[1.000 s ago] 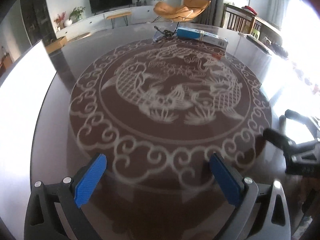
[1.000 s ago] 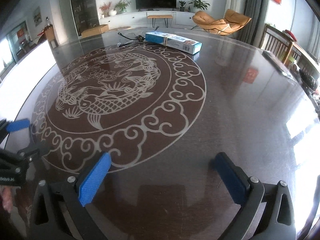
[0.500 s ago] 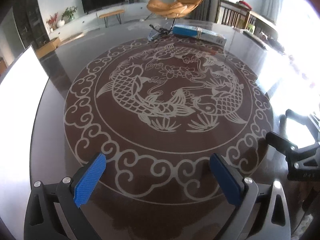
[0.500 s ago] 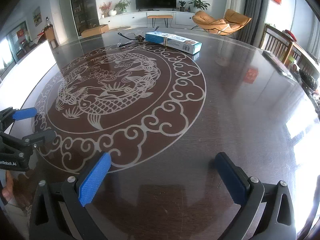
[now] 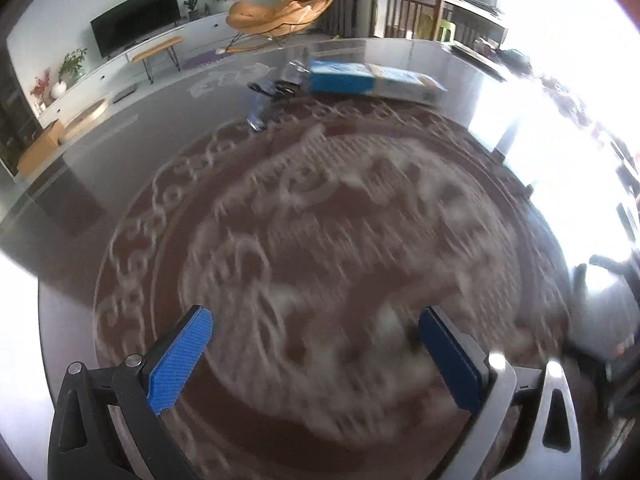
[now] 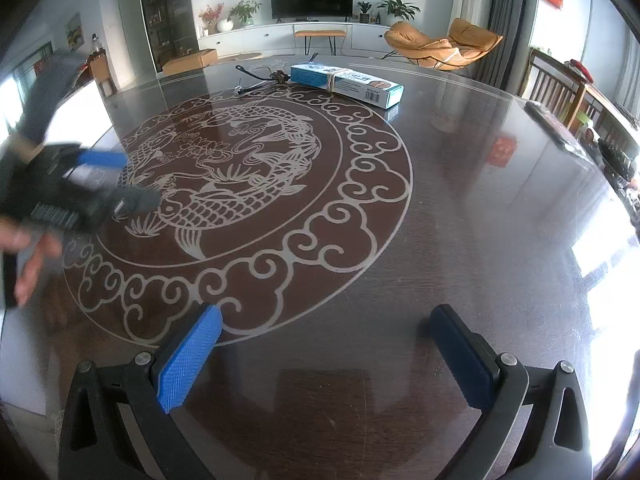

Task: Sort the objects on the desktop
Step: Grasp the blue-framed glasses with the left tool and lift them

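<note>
A long blue and white box (image 6: 346, 84) with a band around it lies at the far side of the round dark table (image 6: 460, 220); it also shows in the left wrist view (image 5: 376, 82). A black cable bundle (image 6: 264, 80) lies just left of the box, blurred in the left wrist view (image 5: 272, 98). My left gripper (image 5: 316, 354) is open and empty above the fish inlay. It shows blurred at the left of the right wrist view (image 6: 108, 180). My right gripper (image 6: 326, 356) is open and empty over the near part of the table.
A fish and cloud inlay (image 6: 244, 184) covers the table's middle. Wooden chairs (image 6: 560, 84) stand at the right edge with dark items (image 6: 552, 124) on the table there. An orange lounge chair (image 6: 444, 44) and a TV unit stand behind.
My left gripper has moved quickly forward over the inlay toward the far box and cable, blurring its view. My right gripper has stayed still.
</note>
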